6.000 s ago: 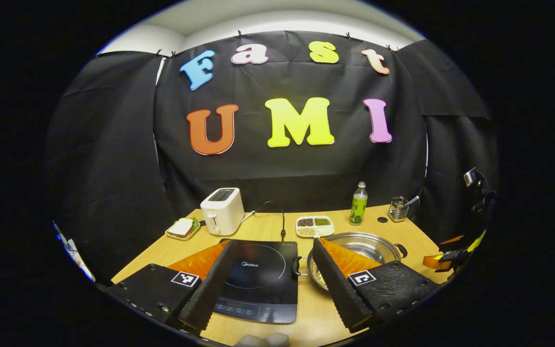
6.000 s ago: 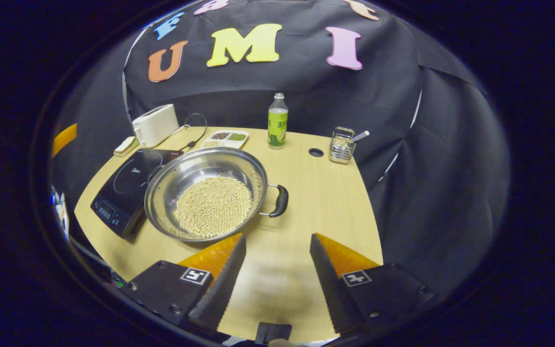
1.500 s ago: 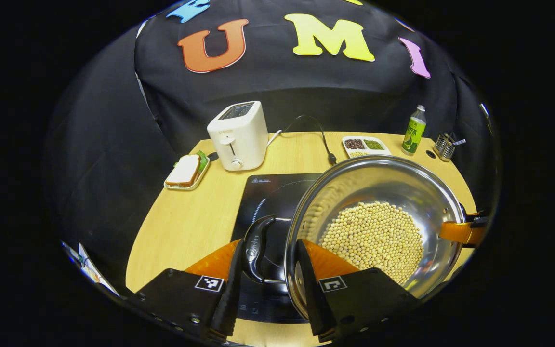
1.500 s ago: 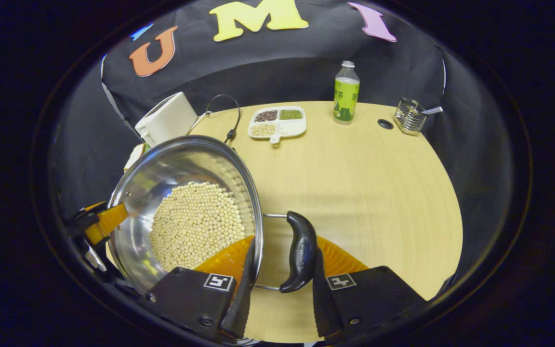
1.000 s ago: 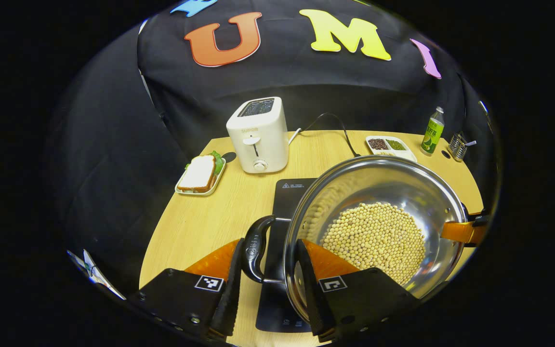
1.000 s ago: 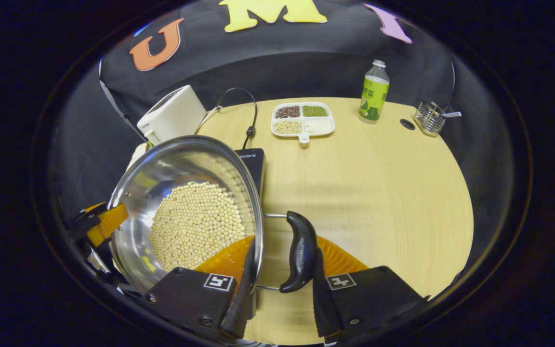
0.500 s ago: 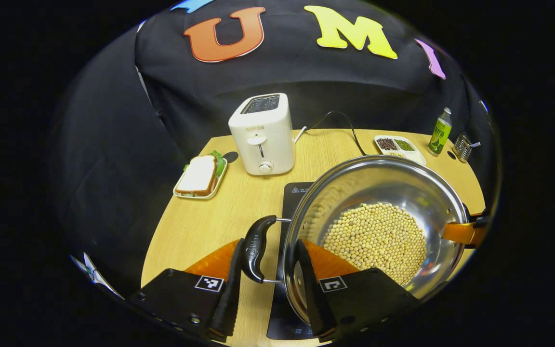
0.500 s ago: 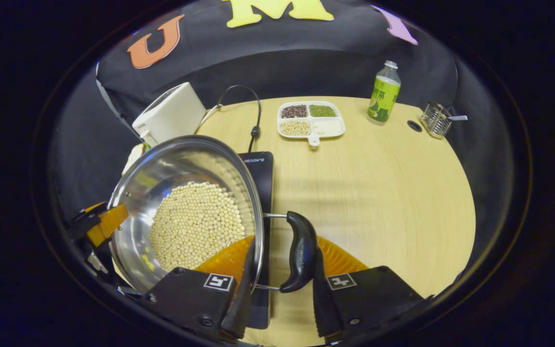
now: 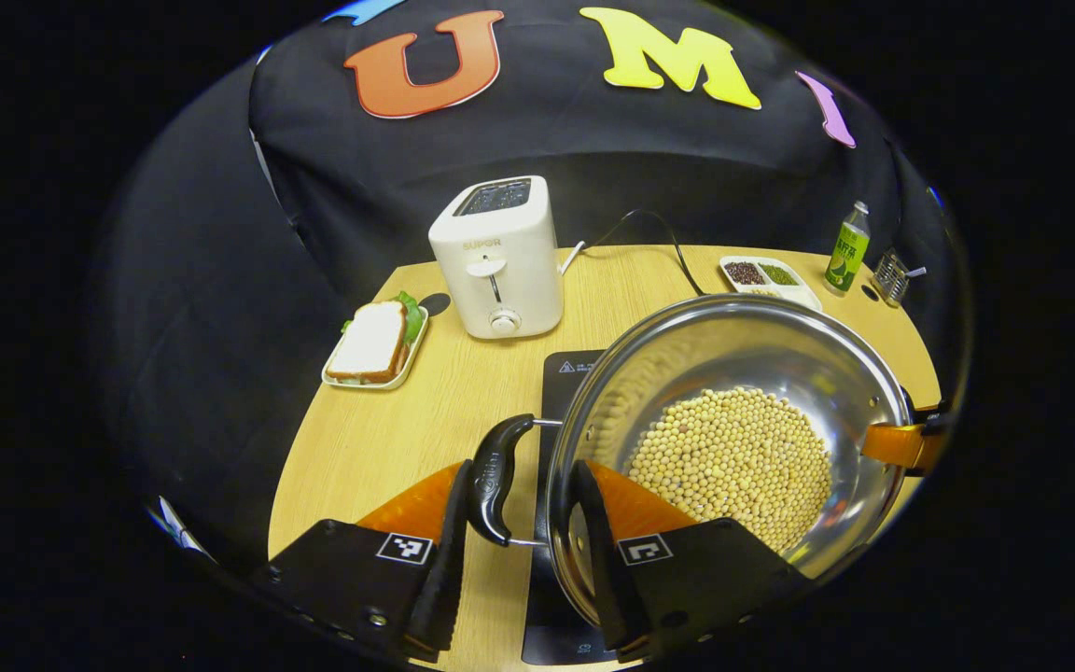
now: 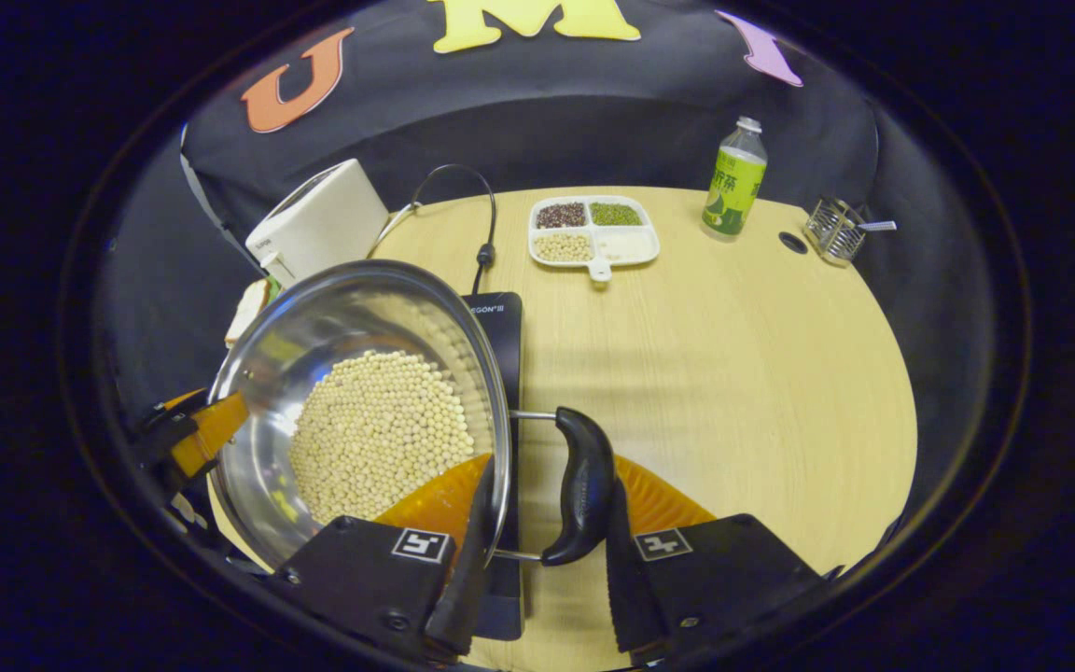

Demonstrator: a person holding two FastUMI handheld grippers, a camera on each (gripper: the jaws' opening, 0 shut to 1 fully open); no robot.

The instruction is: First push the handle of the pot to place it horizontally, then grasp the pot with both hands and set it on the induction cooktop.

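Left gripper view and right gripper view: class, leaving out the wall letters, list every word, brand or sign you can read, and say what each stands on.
"SUPOR": on the front of the toaster, left gripper view.
Print at the corner of the cooktop: too small to read with certainty.
Print on the bottle: too blurred to read.
Embossed mark on the pot handle: too small to read.

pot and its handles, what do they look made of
Pot: looks like polished steel; its wall mirrors the beans and booth. Handles: dark glossy moulded grips, probably plastic, on thin bare metal rods.
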